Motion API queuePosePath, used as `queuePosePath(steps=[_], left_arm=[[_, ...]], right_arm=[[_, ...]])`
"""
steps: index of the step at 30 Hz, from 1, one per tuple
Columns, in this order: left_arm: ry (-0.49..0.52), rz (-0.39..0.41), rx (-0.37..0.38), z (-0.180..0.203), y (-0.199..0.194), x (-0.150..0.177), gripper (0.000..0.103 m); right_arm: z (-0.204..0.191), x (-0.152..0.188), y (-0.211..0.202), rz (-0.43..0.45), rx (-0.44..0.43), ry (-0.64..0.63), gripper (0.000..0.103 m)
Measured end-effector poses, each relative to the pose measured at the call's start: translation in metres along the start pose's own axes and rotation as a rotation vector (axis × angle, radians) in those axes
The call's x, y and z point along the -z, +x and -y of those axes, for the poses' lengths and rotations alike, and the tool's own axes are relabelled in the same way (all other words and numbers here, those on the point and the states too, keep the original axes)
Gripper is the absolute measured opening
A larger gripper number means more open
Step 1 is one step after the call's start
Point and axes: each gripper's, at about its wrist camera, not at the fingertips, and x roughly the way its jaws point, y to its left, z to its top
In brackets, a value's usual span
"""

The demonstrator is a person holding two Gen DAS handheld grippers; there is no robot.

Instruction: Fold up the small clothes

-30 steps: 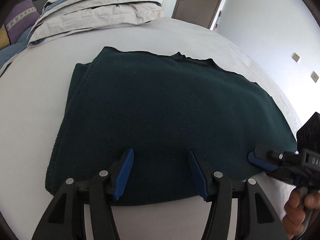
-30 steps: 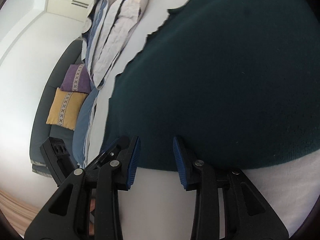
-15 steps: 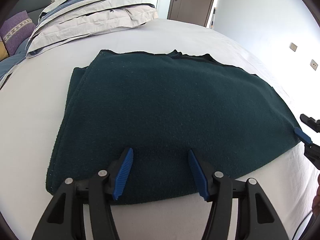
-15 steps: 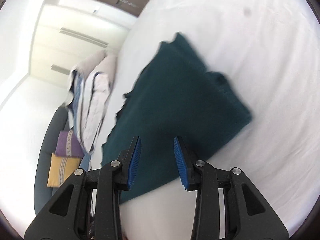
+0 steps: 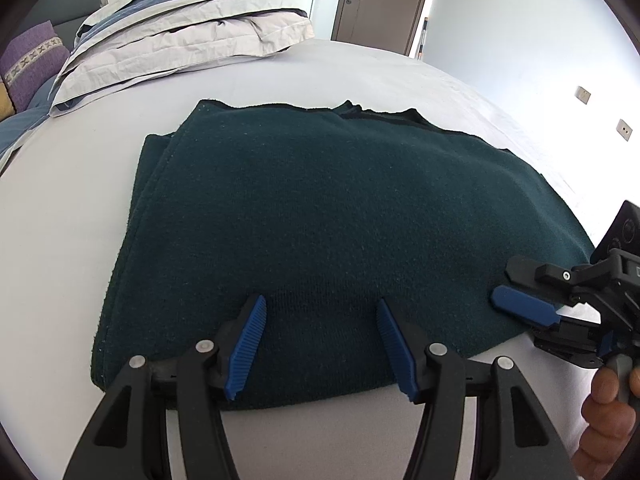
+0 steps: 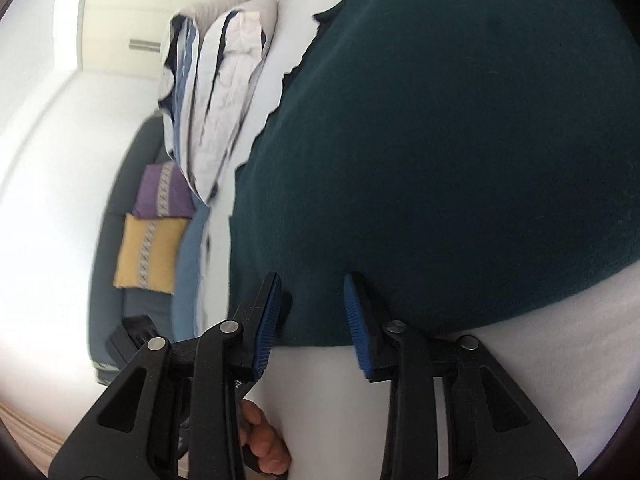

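Figure: both grippers at the near hem of a folded dark green garment (image 5: 340, 216), which is lying flat on the bed (image 5: 60, 248), several layers thick, its ragged far edge turned toward the stacked pillows (image 5: 180, 36).

Left: I am keeping the left gripper (image 5: 320, 344) parked over the middle of the near hem. Its jaws are standing released, wide apart, straddling the cloth with no fabric pinched between the pads; this is unchanged from a second ago.

Right: what is changing is the right gripper (image 6: 310, 320). Half a second ago it was pulled back from the bed, with the whole garment seen small and at a distance; now I am bringing it back in low to the garment's right near corner, as the left wrist view shows (image 5: 520, 308). Its jaws have just been closing and are standing narrow. The hem is lying between the blue pads, but I am seeing no pad pressing on it, so I am calling them released. A hand (image 5: 608, 400) is holding the handle.

Reading: I am judging this as a re-approach for the next fold, with the corner grasp not yet made and the garment undisturbed.
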Motion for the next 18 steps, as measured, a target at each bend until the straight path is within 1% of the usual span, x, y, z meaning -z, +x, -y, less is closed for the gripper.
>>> queuePosePath(steps=[3,5,8,9,13,18], left_arm=[[-0.003,0.0,0.024,-0.004,-0.003,-0.001,0.06],[-0.015,0.006,0.046,-0.011,-0.007,0.0,0.06],[-0.061,0.015,0.085,-0.028,-0.015,0.002,0.055],[-0.077,0.016,0.098,-0.034,-0.018,0.004,0.053],[-0.123,0.027,0.115,-0.056,-0.027,0.008,0.046],[-0.159,0.037,0.137,-0.076,-0.038,0.015,0.046]], right_arm=[[0.017,-0.005,-0.02,0.055,-0.005,0.03,0.025],[0.029,-0.01,-0.041,0.09,-0.007,0.048,0.025],[0.048,-0.018,-0.07,0.14,-0.023,0.077,0.025],[0.057,-0.026,-0.083,0.149,-0.03,0.084,0.025],[0.074,-0.031,-0.12,0.187,-0.045,0.103,0.024],[0.087,-0.038,-0.152,0.227,-0.046,0.12,0.025]])
